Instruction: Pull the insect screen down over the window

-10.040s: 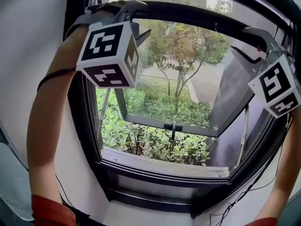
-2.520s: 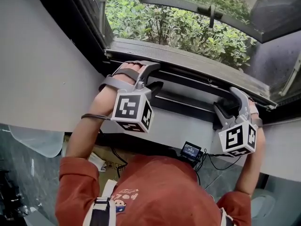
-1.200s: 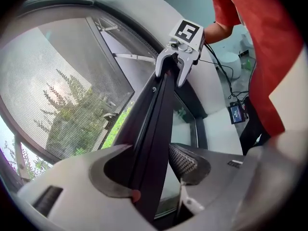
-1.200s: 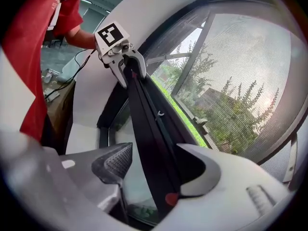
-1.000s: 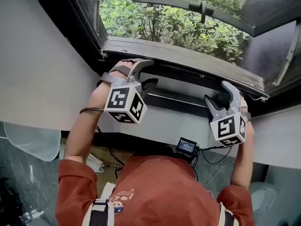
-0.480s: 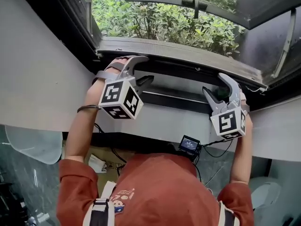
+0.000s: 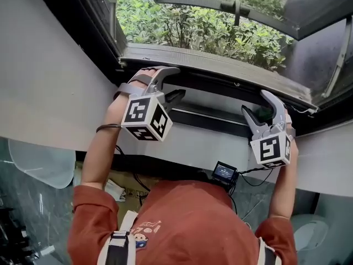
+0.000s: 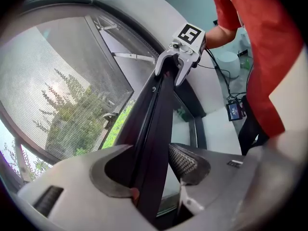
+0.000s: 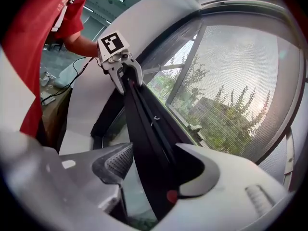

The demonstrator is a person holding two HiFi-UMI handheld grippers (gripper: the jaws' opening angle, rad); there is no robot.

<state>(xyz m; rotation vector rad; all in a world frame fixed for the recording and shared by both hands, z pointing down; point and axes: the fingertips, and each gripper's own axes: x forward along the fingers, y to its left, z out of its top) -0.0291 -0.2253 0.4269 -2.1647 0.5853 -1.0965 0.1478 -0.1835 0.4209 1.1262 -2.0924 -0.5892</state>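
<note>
The insect screen's black bottom bar (image 7: 218, 88) lies low along the window sill (image 7: 220, 65). Its grey mesh (image 8: 62, 90) covers the opening above it; I see the mesh (image 9: 240, 81) from the right gripper view too. My left gripper (image 7: 177, 83) grips the bar's left part, one jaw over it and one under. In the left gripper view the bar (image 8: 154, 124) runs between that gripper's (image 8: 154, 177) jaws, touching both. My right gripper (image 7: 255, 105) holds the bar's right part the same way. In its own view the bar (image 9: 144, 124) fills the gap between the right gripper's (image 9: 149, 174) jaws.
Beyond the mesh the outer sash (image 7: 231, 4) is swung outward over green shrubs (image 7: 193, 29). White wall (image 7: 49, 76) flanks the dark frame. A small device with a lit display (image 7: 224, 171) and cables hangs below the ledge.
Ten seconds ago both grippers were at the top of the window; now they and the bar are down at the sill. Over the last second they stay on the bar; only the view shifts.
</note>
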